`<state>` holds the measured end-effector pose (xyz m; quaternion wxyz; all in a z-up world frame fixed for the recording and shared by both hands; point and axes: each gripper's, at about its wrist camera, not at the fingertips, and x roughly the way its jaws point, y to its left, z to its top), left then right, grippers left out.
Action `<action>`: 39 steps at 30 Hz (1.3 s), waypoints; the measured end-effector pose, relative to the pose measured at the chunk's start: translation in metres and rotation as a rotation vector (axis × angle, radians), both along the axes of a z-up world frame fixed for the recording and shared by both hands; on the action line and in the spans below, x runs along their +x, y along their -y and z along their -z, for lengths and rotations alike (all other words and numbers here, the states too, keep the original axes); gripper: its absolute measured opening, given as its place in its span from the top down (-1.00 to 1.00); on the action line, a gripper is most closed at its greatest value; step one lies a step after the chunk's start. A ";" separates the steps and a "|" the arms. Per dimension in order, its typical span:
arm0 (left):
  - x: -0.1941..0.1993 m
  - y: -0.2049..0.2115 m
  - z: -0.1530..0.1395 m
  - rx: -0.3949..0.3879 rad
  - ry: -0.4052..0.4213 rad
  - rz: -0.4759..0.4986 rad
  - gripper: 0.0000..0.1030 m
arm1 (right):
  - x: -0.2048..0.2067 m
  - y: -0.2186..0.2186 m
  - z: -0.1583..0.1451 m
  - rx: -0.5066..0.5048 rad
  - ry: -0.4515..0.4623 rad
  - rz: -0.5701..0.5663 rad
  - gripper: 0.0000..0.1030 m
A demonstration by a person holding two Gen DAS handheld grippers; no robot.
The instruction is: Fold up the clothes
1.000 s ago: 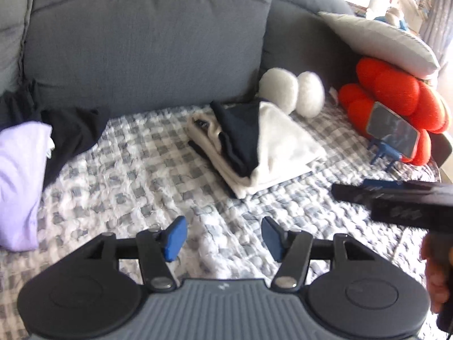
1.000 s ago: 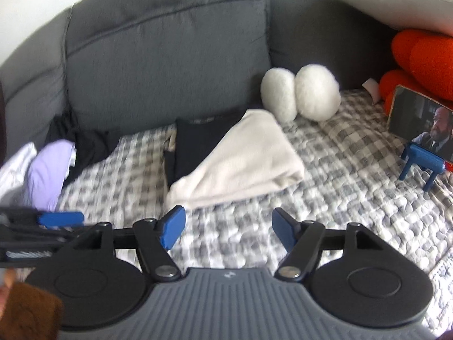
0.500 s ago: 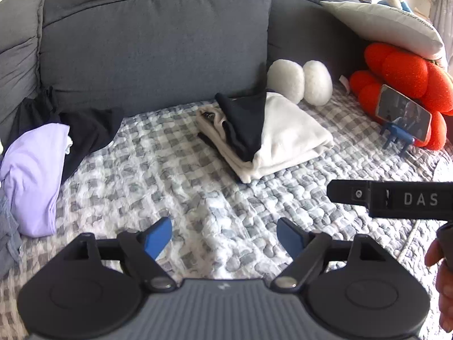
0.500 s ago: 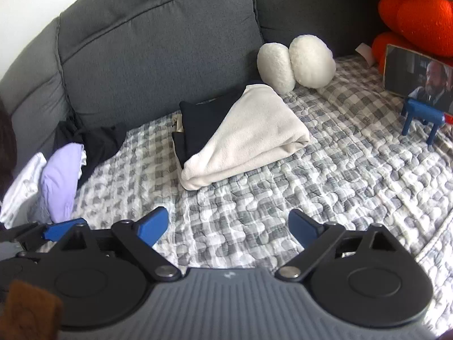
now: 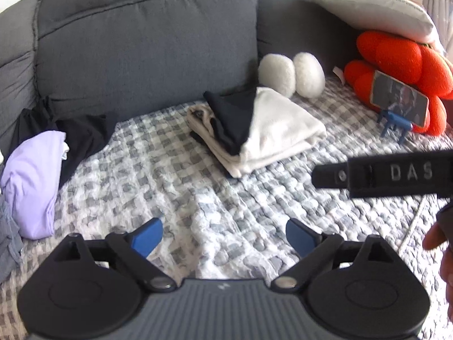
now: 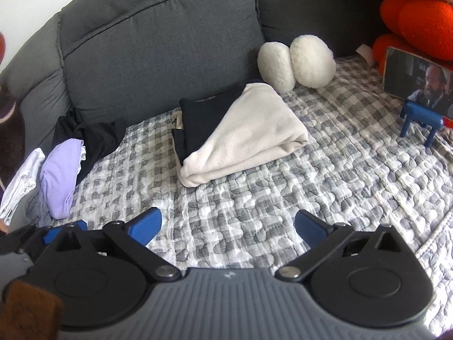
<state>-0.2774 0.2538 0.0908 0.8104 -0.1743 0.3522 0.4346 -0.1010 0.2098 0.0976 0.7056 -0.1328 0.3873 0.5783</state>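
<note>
Both the left gripper [image 5: 223, 233] and right gripper [image 6: 226, 228] hover spread and empty. Reaching toward ten o'clock for the lilac garment [image 6: 61, 177] risks dragging the tangled black garment [image 6: 93, 137] along.

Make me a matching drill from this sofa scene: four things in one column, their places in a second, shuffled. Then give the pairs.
Things:
1. cream blanket
2. lilac shirt
3. phone
4. white plush balls

Places:
A. propped on a blue stand, in front of the orange cushion
B. in the unfolded heap at the left end of the seat
C. against the sofa back, just behind the folded stack
D. on top of the folded stack, mid-seat

Pairs: 1-D, 2-B, 3-A, 4-C
</note>
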 end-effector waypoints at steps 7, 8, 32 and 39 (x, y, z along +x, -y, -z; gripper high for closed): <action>0.000 0.006 -0.002 0.041 -0.004 -0.005 -0.93 | -0.001 -0.003 0.000 -0.006 0.007 0.002 -1.00; 0.000 0.007 -0.002 0.044 -0.004 -0.007 -0.94 | -0.001 -0.003 0.001 -0.009 0.010 0.002 -1.00; -0.002 0.005 -0.002 0.051 -0.017 -0.032 -0.98 | -0.003 -0.004 0.001 -0.028 0.070 -0.006 -1.00; -0.001 0.005 -0.002 0.051 -0.026 -0.023 -0.99 | -0.005 -0.005 0.002 -0.037 0.085 -0.017 -1.00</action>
